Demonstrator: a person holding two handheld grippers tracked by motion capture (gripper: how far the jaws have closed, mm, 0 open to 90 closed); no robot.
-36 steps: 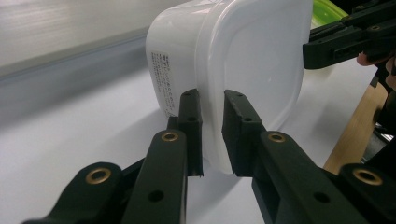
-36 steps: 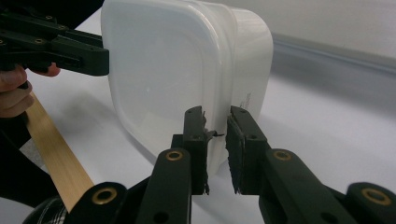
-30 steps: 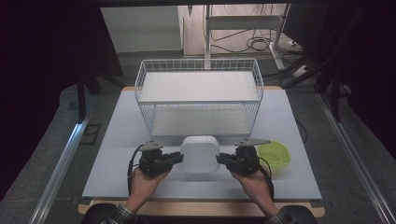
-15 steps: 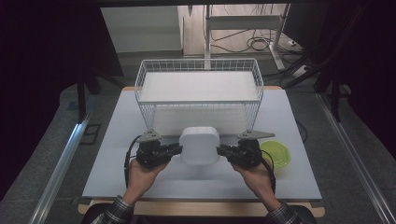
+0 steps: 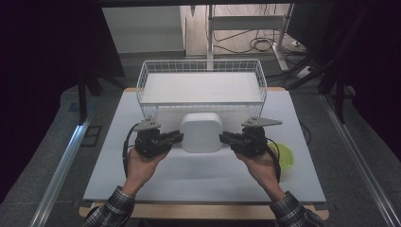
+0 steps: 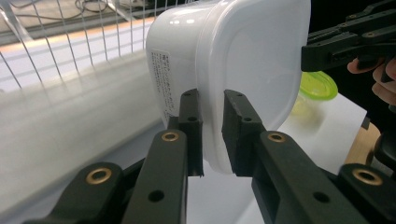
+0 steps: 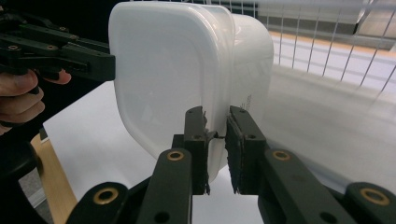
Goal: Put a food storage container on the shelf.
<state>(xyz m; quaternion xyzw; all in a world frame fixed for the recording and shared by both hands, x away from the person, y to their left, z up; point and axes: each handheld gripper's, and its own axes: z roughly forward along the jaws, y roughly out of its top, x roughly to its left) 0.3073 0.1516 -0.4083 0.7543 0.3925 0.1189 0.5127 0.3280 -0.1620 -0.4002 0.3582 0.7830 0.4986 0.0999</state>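
White lidded container [image 5: 202, 132] hangs above the worktop [image 5: 198, 175], just in front of the wire basket [image 5: 201, 87]; my left gripper [image 5: 176, 137] and right gripper [image 5: 224, 138] each pinch its rim from opposite sides.

High view: above the table's near edge, facing forward and down at the white container [image 5: 202, 132]. Gripper views: close at its 2 opposite edges, facing inward; all 3 share it.
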